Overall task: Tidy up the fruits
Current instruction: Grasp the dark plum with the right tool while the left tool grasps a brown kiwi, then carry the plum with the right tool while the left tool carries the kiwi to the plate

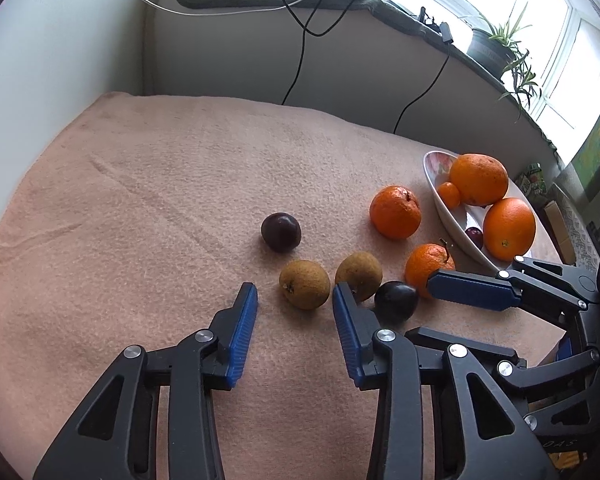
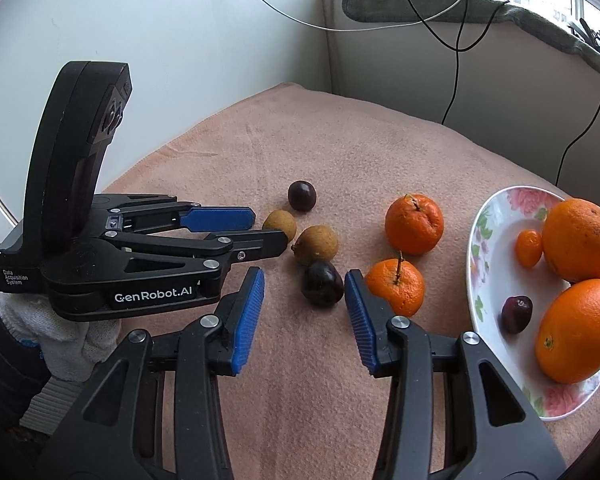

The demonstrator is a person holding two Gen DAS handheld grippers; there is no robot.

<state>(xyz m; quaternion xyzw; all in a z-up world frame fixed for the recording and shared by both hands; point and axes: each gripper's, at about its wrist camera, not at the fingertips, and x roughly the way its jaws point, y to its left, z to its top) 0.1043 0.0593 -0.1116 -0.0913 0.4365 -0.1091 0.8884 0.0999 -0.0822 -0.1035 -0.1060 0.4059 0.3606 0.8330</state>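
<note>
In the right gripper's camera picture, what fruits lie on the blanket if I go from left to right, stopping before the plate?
Brown fruit → far dark plum → second brown fruit → near dark plum → small mandarin → bigger mandarin.

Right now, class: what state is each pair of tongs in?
Left tongs: open, holding nothing, near a round brown fruit.
Right tongs: open, empty, framing a dark purple plum.

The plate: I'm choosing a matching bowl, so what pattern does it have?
White plate with pink flowers and green leaves around the rim; clearest in the right wrist view.
</note>
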